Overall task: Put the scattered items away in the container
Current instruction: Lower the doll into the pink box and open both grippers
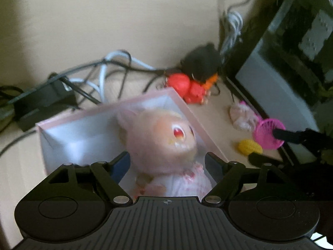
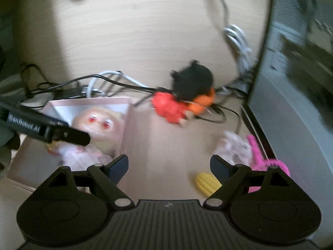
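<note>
1. The left gripper (image 1: 167,162) has its jaws wide apart, one on each side of the pale doll (image 1: 164,141). The pads do not seem to press on it, though blur makes the contact hard to judge. The doll lies in the pink box (image 1: 62,125), directly ahead of and below these jaws.

2. The right gripper (image 2: 168,166) also stands open with nothing between its jaws, only bare tabletop (image 2: 145,41) beneath. Just beside its right jaw lies the yellow corn-shaped toy (image 2: 206,182), partly hidden by that finger.

3. Beyond that right jaw sit the pink mesh toy (image 2: 268,164) and a pale speckled bundle (image 2: 235,145), near each other. Further ahead of both grippers, well apart from the box, is the cluster of the red toy (image 2: 168,108), the orange toy (image 2: 203,101) and a black fuzzy toy (image 2: 193,81), lying among dark cables (image 2: 116,82).

4. Judging by this, the doll is being set in the box and the right gripper is lining up for the next pick, probably the yellow toy.

5. To do it well: lift the left jaws straight up and clear of the doll so they do not drag it out or tip the box wall.

6. For the right side, shift the jaws so the yellow toy sits centred between them before closing, and come down low enough to catch its body without snagging the pink mesh toy.

7. Leave the cable-tangled cluster for later; a loop could come up with it.
</note>
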